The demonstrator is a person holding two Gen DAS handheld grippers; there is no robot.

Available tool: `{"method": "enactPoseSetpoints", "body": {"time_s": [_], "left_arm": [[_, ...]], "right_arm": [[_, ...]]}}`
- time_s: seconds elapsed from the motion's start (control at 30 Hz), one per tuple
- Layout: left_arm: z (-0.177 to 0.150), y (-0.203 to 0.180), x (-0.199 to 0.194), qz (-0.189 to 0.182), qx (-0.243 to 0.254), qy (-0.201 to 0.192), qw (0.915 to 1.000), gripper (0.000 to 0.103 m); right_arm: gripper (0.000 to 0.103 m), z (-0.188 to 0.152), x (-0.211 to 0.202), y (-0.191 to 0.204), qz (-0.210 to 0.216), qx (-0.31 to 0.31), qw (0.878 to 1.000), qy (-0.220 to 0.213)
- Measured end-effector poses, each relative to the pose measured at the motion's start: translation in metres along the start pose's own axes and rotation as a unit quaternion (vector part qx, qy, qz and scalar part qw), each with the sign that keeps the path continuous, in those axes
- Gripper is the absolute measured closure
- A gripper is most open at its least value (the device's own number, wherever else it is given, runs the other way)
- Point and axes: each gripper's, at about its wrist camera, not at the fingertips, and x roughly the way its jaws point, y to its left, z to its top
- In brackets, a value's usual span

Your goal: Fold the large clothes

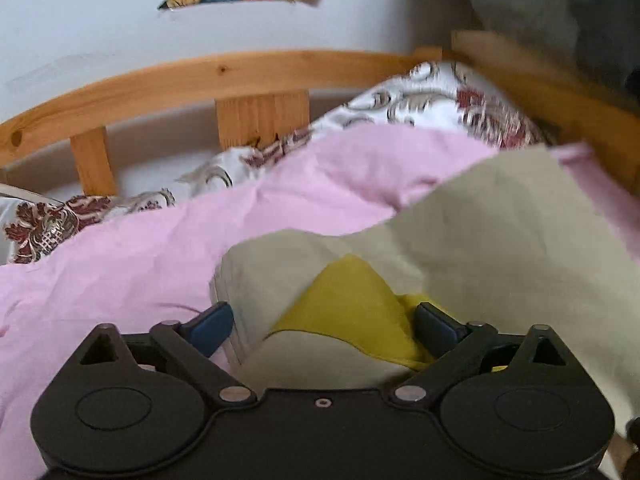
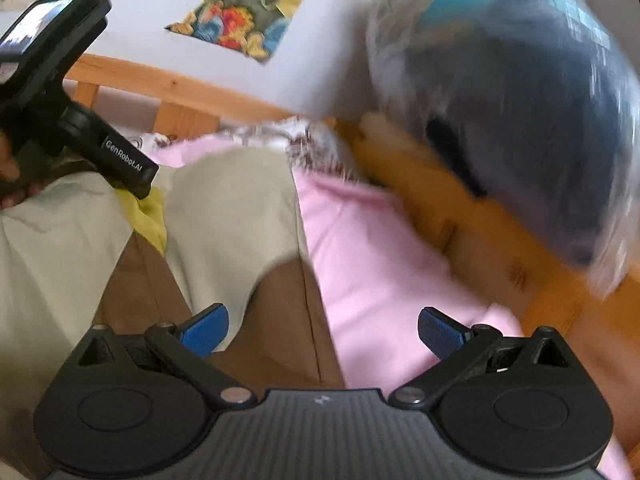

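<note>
A beige garment [image 1: 480, 240] with a yellow-green lining [image 1: 348, 304] lies on a pink sheet [image 1: 120, 272]. My left gripper [image 1: 324, 324] is open, its blue pads either side of a bunched beige and yellow fold. In the right wrist view the same beige garment [image 2: 228, 208] lies over a brown cloth [image 2: 280, 320]. My right gripper [image 2: 322, 332] is open above the brown cloth and the pink sheet [image 2: 380, 264], holding nothing. The left gripper's body [image 2: 80, 120] shows at upper left, over the yellow lining [image 2: 148, 216].
A wooden bed rail [image 1: 200, 76] runs along the white wall behind. A floral pillow [image 1: 432, 100] lies at the head. A dark bulky plastic-wrapped bundle [image 2: 520, 120] sits on the wooden side rail [image 2: 460, 216] at right. A colourful poster [image 2: 248, 12] hangs on the wall.
</note>
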Motion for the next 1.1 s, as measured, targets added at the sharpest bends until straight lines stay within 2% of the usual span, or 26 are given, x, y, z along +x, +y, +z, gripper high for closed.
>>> {"method": "enactPoseSetpoints", "body": {"time_s": [0.1,0.2,0.27,0.33,0.43,0.57,0.67,0.77,0.8,0.87,1.03,1.1], "left_arm": [[-0.002,0.0,0.018,-0.006,0.0,0.025,0.9997,0.001],[-0.003,0.008,0.012,-0.025,-0.017,0.018,0.9994,0.001],[-0.001,0.029,-0.002,-0.065,-0.073,-0.001,0.9952,0.002],[-0.003,0.055,-0.024,-0.102,-0.143,-0.034,0.9839,0.001],[-0.015,0.08,-0.057,-0.101,-0.193,-0.045,0.975,0.001],[-0.052,0.095,-0.108,-0.115,-0.213,-0.032,0.9696,0.001],[-0.078,0.093,-0.128,-0.161,-0.234,-0.003,0.9587,0.001],[-0.096,0.078,-0.123,-0.195,-0.225,0.058,0.9528,0.001],[-0.102,0.074,-0.122,-0.199,-0.222,0.063,0.9525,0.001],[-0.108,0.07,-0.119,-0.213,-0.237,0.061,0.9458,0.001],[-0.11,0.064,-0.117,-0.207,-0.226,0.062,0.9497,0.001],[-0.108,0.066,-0.119,-0.212,-0.225,0.065,0.9487,0.001]], "right_arm": [[0.0,-0.013,0.009,-0.002,0.013,0.02,1.0,0.012],[0.0,-0.013,0.015,-0.003,0.021,0.028,0.999,0.02],[0.0,-0.013,0.013,-0.005,0.029,0.034,0.999,0.017],[0.0,-0.014,0.012,-0.01,0.039,0.046,0.998,0.013],[0.0,-0.015,0.012,-0.018,0.058,0.069,0.996,0.012],[0.0,-0.016,0.009,-0.018,0.057,0.071,0.996,0.008],[0.0,-0.015,0.009,-0.018,0.056,0.074,0.996,0.006],[0.0,-0.016,0.007,-0.019,0.056,0.079,0.995,0.007],[0.0,-0.016,0.007,-0.019,0.057,0.08,0.995,0.008],[0.0,-0.017,0.006,-0.019,0.057,0.082,0.995,0.009],[0.0,-0.017,0.005,-0.02,0.057,0.085,0.995,0.012],[0.0,-0.017,0.005,-0.02,0.058,0.085,0.995,0.011]]}}
